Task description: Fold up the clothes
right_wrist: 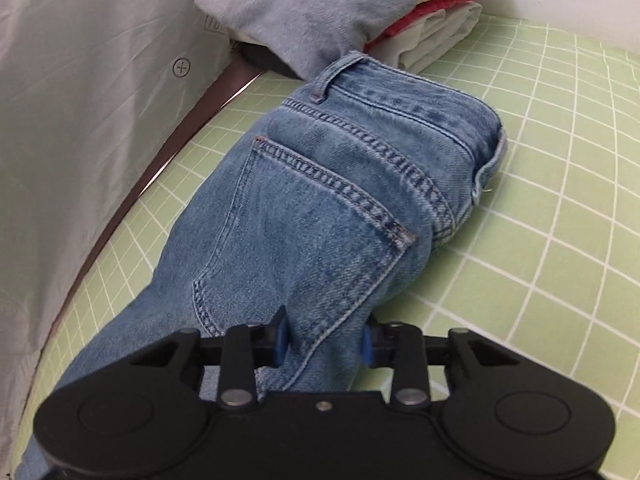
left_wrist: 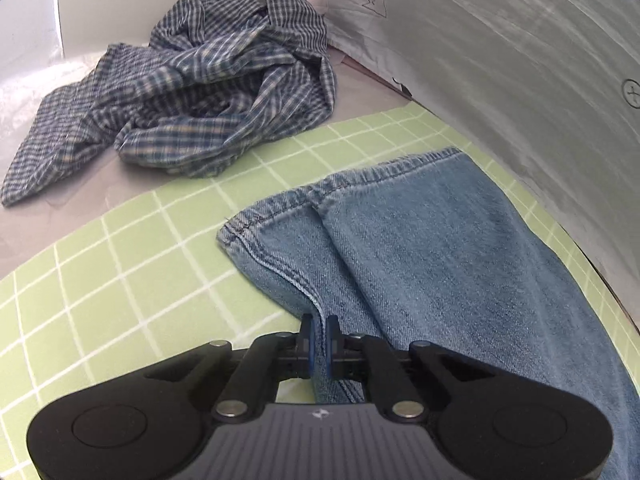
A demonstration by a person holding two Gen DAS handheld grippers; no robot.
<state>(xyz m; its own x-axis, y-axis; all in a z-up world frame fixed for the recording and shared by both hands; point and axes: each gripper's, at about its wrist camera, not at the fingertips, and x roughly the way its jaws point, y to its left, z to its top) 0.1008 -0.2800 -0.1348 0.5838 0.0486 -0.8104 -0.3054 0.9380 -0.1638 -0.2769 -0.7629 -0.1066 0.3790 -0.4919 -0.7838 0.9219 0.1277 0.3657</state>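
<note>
Green gridded mat point(left_wrist: 120, 264) lies on the table, grey sheeting point(right_wrist: 80, 120) behind

Light-blue jeans point(left_wrist: 440, 248) lie on the counter, legs doubled together, hems toward twelve o'clock; a crumpled checked shirt point(left_wrist: 192, 108) sits at eleven.

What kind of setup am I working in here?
Probably a staged clothes-folding station, not a lived-in room: a green gridded mat covers the table, pale sheeting backs it, and a stack of folded clothes sits beyond the jeans.
</note>
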